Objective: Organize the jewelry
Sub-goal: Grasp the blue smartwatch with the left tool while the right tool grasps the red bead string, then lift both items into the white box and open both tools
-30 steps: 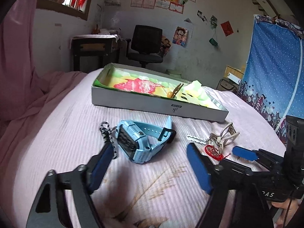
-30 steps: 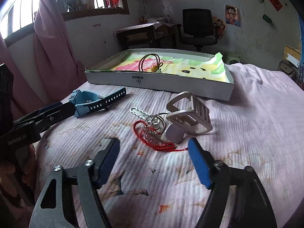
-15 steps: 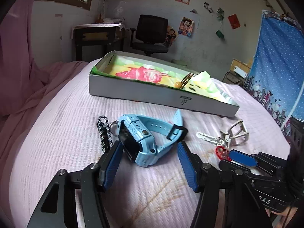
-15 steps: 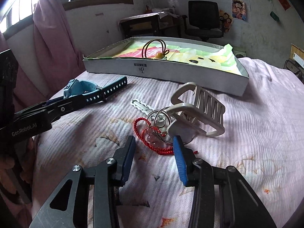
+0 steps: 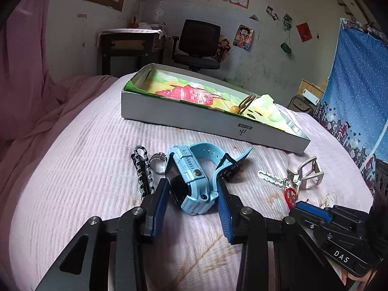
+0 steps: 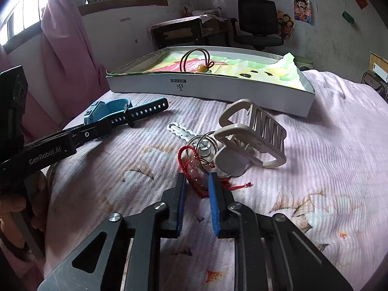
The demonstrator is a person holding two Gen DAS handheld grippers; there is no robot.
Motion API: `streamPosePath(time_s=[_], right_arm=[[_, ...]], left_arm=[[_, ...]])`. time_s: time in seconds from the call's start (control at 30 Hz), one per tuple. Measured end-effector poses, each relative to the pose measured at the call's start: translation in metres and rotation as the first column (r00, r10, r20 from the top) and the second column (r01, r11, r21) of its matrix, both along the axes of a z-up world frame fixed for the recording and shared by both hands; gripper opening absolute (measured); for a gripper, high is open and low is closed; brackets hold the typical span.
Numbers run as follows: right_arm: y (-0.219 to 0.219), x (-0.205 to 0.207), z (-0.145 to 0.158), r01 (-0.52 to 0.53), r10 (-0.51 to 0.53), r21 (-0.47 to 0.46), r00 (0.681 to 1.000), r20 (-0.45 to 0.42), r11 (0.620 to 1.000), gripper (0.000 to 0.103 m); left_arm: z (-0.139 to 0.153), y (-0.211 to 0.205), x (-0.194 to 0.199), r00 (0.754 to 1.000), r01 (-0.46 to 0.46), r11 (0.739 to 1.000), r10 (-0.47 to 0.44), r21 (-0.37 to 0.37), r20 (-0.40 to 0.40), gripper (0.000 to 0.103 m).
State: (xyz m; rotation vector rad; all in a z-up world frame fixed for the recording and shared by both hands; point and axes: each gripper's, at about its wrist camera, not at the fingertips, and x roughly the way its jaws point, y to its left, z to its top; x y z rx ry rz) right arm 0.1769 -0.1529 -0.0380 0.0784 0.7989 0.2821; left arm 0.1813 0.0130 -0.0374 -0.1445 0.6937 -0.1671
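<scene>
A light-blue watch (image 5: pixel 191 181) lies on the pink bedsheet. My left gripper (image 5: pixel 191 194) has it between its blue pads (image 5: pixel 160 198), which touch both sides of the watch case as the jaws are closing. The red beaded bracelet (image 6: pixel 194 167) lies tangled with silver rings (image 6: pixel 203 145) beside a beige claw clip (image 6: pixel 252 135). My right gripper (image 6: pixel 196 181) straddles the bracelet's red cord. Its jaws are closing, and a narrow gap still shows between them. A white box (image 5: pixel 184 118) with a colourful liner holds a brown cord necklace (image 6: pixel 196 60).
A black-and-white chain bracelet (image 5: pixel 143 169) and a silver ring (image 5: pixel 157 162) lie left of the watch, and a white link strip (image 6: pixel 179 128) is near the rings. A pink curtain (image 6: pixel 63 48) hangs left. A desk and office chair (image 5: pixel 198 43) stand behind the bed.
Both grippers crept forward and narrowed their jaws. The left pads came in around the watch case, and the right pads closed in around the red bracelet's cord.
</scene>
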Motion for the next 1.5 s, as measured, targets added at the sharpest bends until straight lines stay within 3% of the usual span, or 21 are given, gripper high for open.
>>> streamPosePath(time_s=[0.37,0.43,0.87,1.27,1.5], right_arm=[[-0.001,0.005,-0.005,-0.023,0.024,0.033,0.999,-0.026,0.999,0.007],[-0.001,0.003,-0.004,-0.03,0.03,0.038,0.999,-0.012,0.999,0.002],[0.004,-0.012,0.008,-0.061,0.058,0.027,0.994,0.088,0.998,0.002],[0.002,-0.026,0.027,-0.045,0.04,0.024,0.98,0.193,0.999,0.002],[-0.003,-0.019,0.051,-0.027,0.014,0.046,0.963,0.271,0.999,0.002]], left_arm=[[0.003,0.001,-0.013,0.999,-0.009,1.0,0.009,0.0,0.051,0.028],[0.004,0.002,-0.019,0.997,-0.002,1.0,0.003,-0.014,0.073,0.026],[0.013,0.007,-0.038,0.986,0.03,0.998,-0.021,-0.053,0.166,0.023],[0.015,0.01,-0.04,0.985,0.03,0.997,-0.017,-0.077,0.169,0.023],[0.039,0.009,-0.033,0.98,0.028,0.996,-0.011,-0.083,0.199,0.023]])
